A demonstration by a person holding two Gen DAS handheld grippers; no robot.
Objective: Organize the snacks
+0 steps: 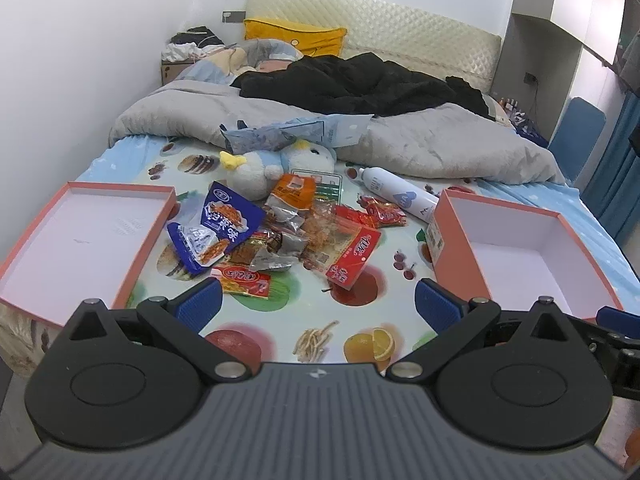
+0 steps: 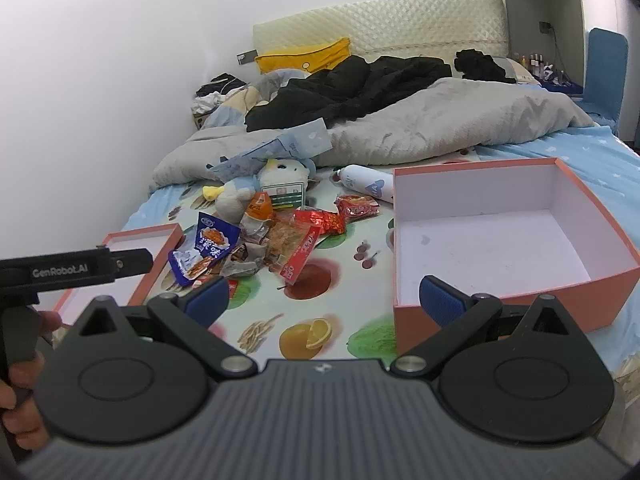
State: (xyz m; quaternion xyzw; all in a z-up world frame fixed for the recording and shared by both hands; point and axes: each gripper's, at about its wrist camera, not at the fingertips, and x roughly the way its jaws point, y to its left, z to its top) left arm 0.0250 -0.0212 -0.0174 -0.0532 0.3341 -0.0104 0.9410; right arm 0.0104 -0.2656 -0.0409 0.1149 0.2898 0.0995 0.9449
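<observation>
A heap of snack packets lies mid-bed: blue packets [image 1: 224,224] [image 2: 210,242], a red-edged clear packet [image 1: 352,252] [image 2: 300,254], an orange packet [image 1: 294,194] and small red ones [image 1: 384,212] [image 2: 356,206]. A shallow pink lid [image 1: 80,236] [image 2: 136,256] sits left of the heap, a deep pink box [image 1: 532,256] [image 2: 500,236] to its right; both hold nothing. My left gripper [image 1: 318,300] hovers open just short of the heap, nothing between its blue pads. My right gripper [image 2: 324,300] is open too, beside the deep box's near corner.
A plush penguin [image 1: 264,168] [image 2: 256,184], a white spray bottle [image 1: 396,194] [image 2: 368,182] and blue paper packs [image 1: 280,134] lie behind the heap. Grey quilt [image 1: 420,140] and black clothes [image 1: 352,84] cover the far half. A hand [image 2: 20,380] holds the left gripper's handle.
</observation>
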